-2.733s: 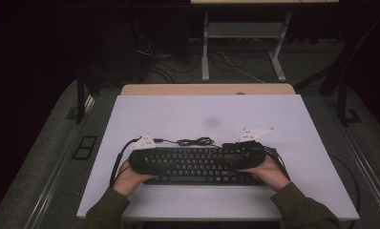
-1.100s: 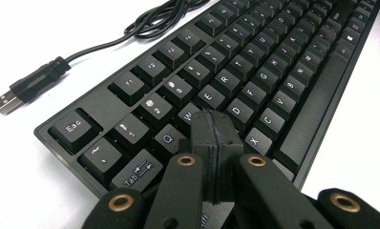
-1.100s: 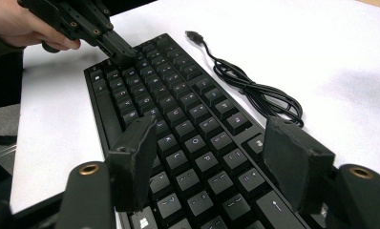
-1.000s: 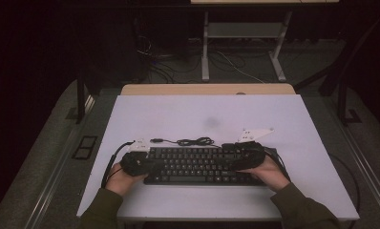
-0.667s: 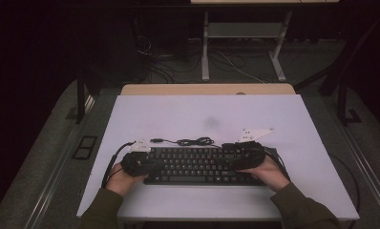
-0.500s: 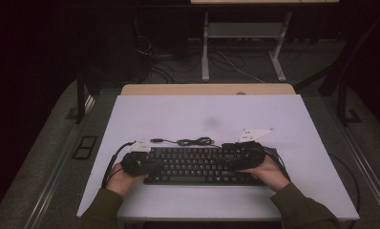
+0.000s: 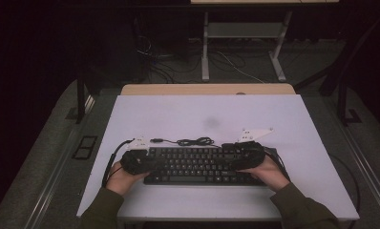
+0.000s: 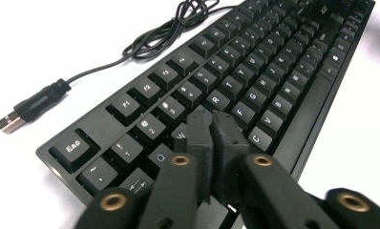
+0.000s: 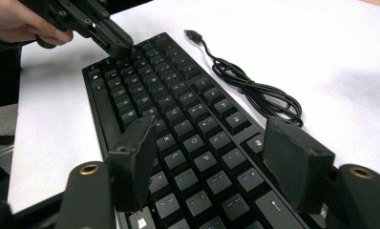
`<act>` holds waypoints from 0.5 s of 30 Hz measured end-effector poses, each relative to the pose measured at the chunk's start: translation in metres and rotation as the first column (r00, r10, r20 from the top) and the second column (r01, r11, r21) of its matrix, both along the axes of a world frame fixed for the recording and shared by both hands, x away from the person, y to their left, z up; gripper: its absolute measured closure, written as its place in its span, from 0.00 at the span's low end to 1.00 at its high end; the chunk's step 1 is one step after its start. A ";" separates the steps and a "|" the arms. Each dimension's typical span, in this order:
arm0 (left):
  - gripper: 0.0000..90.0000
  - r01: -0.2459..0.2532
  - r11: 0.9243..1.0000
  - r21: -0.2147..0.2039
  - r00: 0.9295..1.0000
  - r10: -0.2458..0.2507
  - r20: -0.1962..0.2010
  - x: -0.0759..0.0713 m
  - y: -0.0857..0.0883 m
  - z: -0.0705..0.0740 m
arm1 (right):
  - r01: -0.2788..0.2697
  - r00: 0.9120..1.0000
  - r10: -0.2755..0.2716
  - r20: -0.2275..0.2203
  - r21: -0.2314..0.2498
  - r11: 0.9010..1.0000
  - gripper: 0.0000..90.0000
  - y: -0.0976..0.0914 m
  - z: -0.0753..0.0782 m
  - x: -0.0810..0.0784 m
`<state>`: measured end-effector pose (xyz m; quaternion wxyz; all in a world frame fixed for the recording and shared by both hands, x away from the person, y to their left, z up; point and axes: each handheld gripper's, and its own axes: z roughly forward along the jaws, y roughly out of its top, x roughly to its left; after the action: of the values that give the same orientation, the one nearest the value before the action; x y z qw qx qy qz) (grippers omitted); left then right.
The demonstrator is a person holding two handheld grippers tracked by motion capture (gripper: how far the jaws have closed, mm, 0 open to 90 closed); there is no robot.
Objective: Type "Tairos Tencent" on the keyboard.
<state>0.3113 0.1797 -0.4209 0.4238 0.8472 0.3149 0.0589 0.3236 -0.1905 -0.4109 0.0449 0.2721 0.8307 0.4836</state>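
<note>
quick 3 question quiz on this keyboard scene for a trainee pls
1. True or false: the left tongs stand wide open over the keyboard.
2. Which tongs have their jaws well apart: A) left B) right?
3. What lies on the table just behind the keyboard?

Key:
1. False: their jaws are almost together, tips at the keys near W and E.
2. B, the right tongs.
3. The keyboard's coiled cable, with its USB plug unplugged.

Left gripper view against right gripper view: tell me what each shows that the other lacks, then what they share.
Left gripper view alone: the left tool seen along its own jaws, nearly together over the W and E keys, and readable keycaps such as Esc. Right gripper view alone: the right tool with jaws wide apart, and a hand. Both: the black keyboard, its coiled cable, and the white table.
</note>
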 end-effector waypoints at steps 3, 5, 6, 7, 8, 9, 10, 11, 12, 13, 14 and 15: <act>0.84 0.001 1.000 -0.008 1.000 -0.001 0.008 0.000 -0.003 0.001 | 0.001 1.000 -0.001 0.001 0.000 1.000 0.40 0.000 0.000 0.000; 0.76 -0.006 1.000 -0.014 1.000 0.006 0.009 0.000 -0.004 0.001 | 0.000 1.000 0.000 0.001 -0.001 1.000 0.40 0.000 0.000 0.000; 0.74 -0.006 1.000 -0.018 1.000 0.006 0.012 0.000 -0.004 0.001 | 0.000 1.000 0.000 0.000 -0.001 1.000 0.40 0.000 0.000 0.000; 0.70 -0.008 1.000 -0.021 1.000 0.008 0.014 0.000 -0.005 0.001 | 0.001 1.000 -0.001 0.000 0.000 1.000 0.40 0.000 0.000 0.000; 0.66 -0.010 1.000 -0.028 1.000 0.010 0.016 0.000 -0.005 0.002 | 0.000 1.000 0.000 0.000 0.000 1.000 0.40 0.000 0.000 0.000; 0.60 -0.010 0.999 -0.037 1.000 0.011 0.016 0.000 -0.006 0.002 | 0.001 1.000 -0.001 0.000 0.000 1.000 0.40 0.000 0.000 0.000; 0.60 -0.010 0.999 -0.042 1.000 0.011 0.018 0.000 -0.006 0.002 | 0.001 1.000 -0.001 0.000 0.000 1.000 0.40 0.000 0.000 0.000; 0.56 -0.015 0.999 -0.046 1.000 0.016 0.020 0.000 -0.007 0.002 | 0.002 1.000 -0.002 -0.001 0.000 1.000 0.40 0.000 0.000 0.000; 0.53 -0.015 0.999 -0.048 1.000 0.016 0.022 -0.001 -0.008 0.002 | 0.002 1.000 -0.002 -0.001 0.000 1.000 0.40 0.000 0.000 0.000; 0.50 -0.018 0.999 -0.051 0.999 0.019 0.026 -0.001 -0.008 0.003 | 0.003 1.000 -0.003 -0.001 0.001 1.000 0.40 0.000 0.000 0.000; 0.46 -0.020 0.998 -0.054 0.999 0.021 0.027 0.000 -0.009 0.002 | 0.003 1.000 -0.003 -0.002 0.002 1.000 0.40 0.000 -0.001 0.001; 0.43 -0.021 0.998 -0.060 0.999 0.022 0.028 0.000 -0.010 0.002 | 0.004 1.000 -0.004 -0.001 0.002 1.000 0.40 0.000 0.000 0.001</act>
<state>0.3109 0.1699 -0.4187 0.4527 0.8298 0.3197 0.0660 0.3242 -0.1908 -0.4114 0.0449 0.2740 0.8298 0.4841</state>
